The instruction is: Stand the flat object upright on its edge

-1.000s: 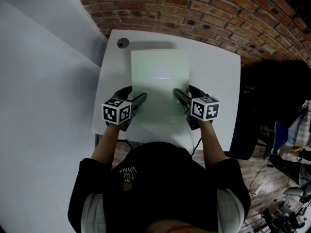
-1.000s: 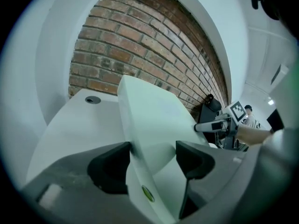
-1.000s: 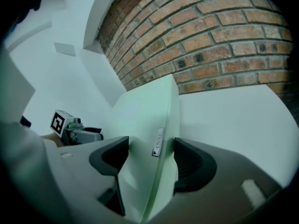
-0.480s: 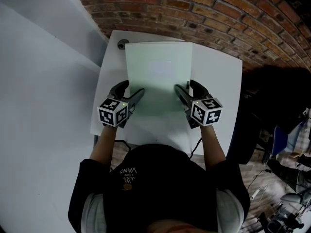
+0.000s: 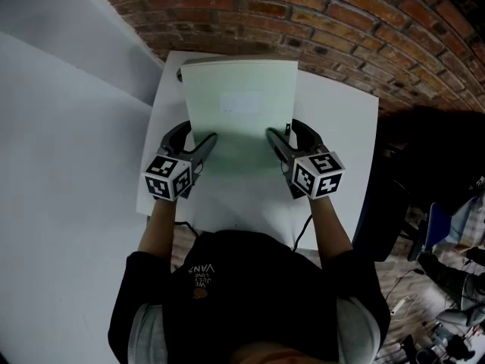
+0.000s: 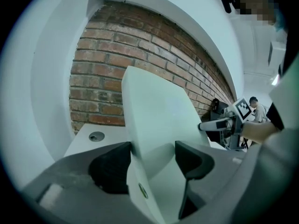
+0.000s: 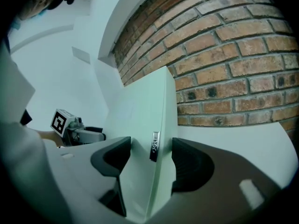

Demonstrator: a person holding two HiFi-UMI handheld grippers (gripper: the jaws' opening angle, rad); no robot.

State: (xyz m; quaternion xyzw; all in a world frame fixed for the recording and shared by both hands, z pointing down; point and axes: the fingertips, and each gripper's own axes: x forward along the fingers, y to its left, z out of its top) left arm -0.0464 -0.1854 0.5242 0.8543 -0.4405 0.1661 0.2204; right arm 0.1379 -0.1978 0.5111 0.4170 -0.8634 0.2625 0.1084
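The pale green board [image 5: 239,120] stands over the middle of the white desk [image 5: 341,150], reared up at a steep lean with its upper edge toward the brick wall [image 5: 303,14] and its broad face turned up at the head camera. A small pale label [image 5: 241,102] sits on that face. Whether the board's lower edge touches the desk cannot be told. The left tongs [image 5: 195,136] straddle the board's left side edge and the right tongs [image 5: 284,131] its right side edge, level with each other, each at about mid-height of the board. In the left gripper view the board [image 6: 154,120] fills the gap of the left tongs [image 6: 152,157]; both dark pads lie against it, spread wide and closing on it. In the right gripper view the board [image 7: 140,120] rises edge-on between the pads of the right tongs [image 7: 149,160], which are also spread wide, closing and pressed on it. A small metal tag [image 7: 153,146] on that edge sits right between the pads. Each tongs carries its marker cube toward the person, the left cube [image 5: 167,179] and the right cube [image 5: 317,175] just beside the board's lower corners. A round hole [image 6: 96,136] lies in the desk's far left corner, near the wall and apart from the board.
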